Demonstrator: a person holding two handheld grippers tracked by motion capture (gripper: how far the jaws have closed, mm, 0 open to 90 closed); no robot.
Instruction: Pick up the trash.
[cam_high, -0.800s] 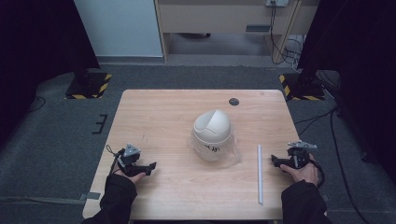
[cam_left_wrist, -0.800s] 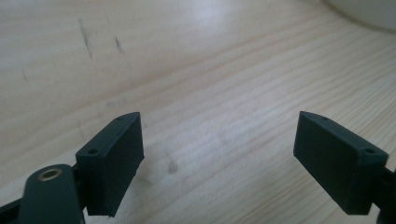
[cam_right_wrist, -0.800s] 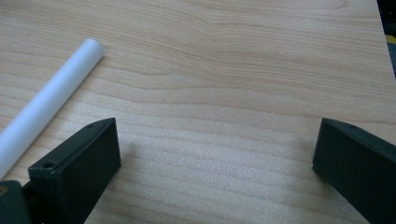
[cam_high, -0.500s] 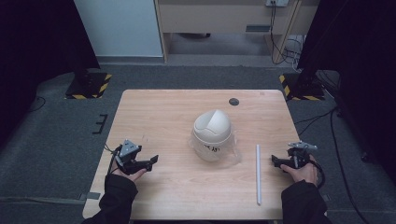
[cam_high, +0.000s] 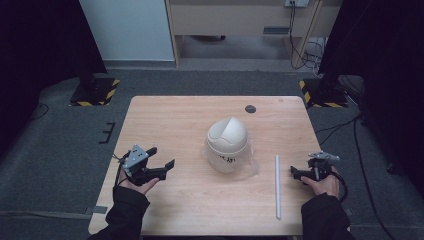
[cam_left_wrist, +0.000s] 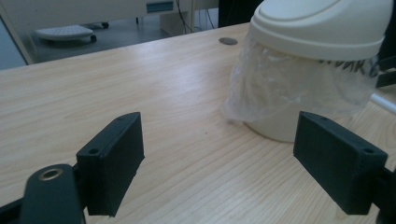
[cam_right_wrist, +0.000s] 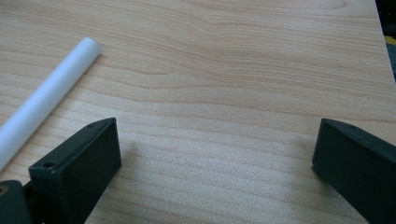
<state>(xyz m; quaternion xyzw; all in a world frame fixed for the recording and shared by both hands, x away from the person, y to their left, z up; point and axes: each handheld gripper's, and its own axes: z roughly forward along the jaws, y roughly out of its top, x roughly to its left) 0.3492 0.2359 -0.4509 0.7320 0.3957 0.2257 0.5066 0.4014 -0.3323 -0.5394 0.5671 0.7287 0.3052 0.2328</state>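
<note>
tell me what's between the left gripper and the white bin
Nothing: bare wooden table separates the left gripper from the white bin in the high view and left gripper view.

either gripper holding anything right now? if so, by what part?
Nothing held. Left gripper is open, short of the bagged white bin; right gripper is open over bare table, beside the white tube.

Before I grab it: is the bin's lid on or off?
On. The domed lid caps the bin, with the plastic liner hanging out beneath its rim.
</note>
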